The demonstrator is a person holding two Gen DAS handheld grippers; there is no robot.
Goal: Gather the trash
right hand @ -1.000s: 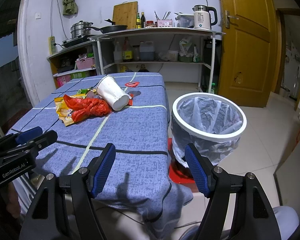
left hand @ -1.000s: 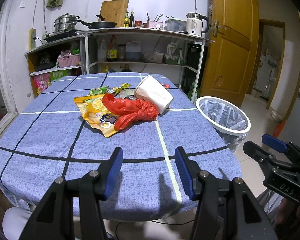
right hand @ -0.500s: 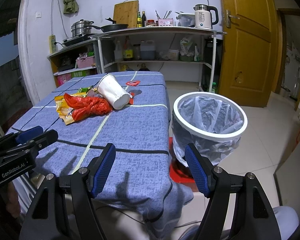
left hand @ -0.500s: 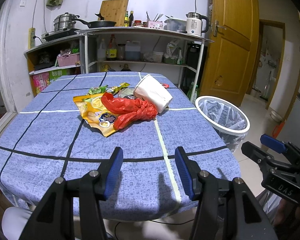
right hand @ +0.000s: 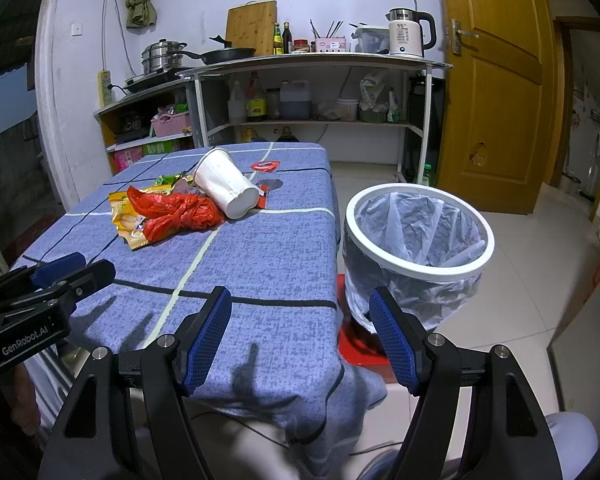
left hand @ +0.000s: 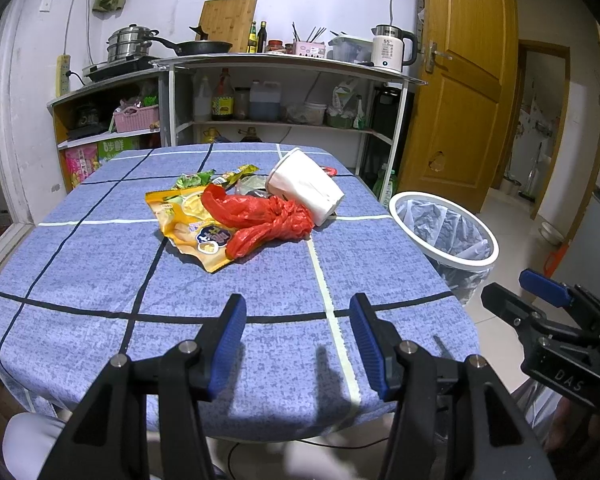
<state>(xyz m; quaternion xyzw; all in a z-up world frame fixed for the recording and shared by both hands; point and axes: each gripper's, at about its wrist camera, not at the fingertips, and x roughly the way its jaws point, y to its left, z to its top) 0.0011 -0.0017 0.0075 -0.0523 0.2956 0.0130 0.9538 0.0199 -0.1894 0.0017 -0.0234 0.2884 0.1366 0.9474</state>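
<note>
Left wrist view showed the left gripper (left hand: 298, 338) hovering over the near edge of the worktop (left hand: 100, 264), its blue-padded jaws spread wide and holding nothing. The worktop wore a blue cloth with dark and pale grid lines. The trash lay in one heap toward 12 o'clock from that gripper, well apart from it: a crumpled red plastic bag (left hand: 262, 218) rested on top of a yellow snack packet (left hand: 190, 228), and a white paper cup (left hand: 306, 186) lay on its side, touching the bag at 1 o'clock, its mouth turned toward the far side. A green wrapper (left hand: 194, 179) poked out behind the pile at 11 o'clock. At 2 o'clock, on the floor just beside the worktop, stood the white-rimmed bin (left hand: 444, 236), lined with a clear bag. The right gripper (left hand: 540, 296) showed at 3 o'clock, off the worktop's edge.

In the right wrist view, the right gripper (right hand: 300, 338) hung over the worktop's near right corner, jaws likewise spread and empty. The bin (right hand: 418, 240) sat at 1 o'clock from it, near, its mouth open upward. The heap lay at 11 o'clock, well apart, and a small red wrapper (right hand: 265, 165) lay alone beyond the cup (right hand: 226, 188). The left gripper (right hand: 72, 270) entered at 9 o'clock.
</note>
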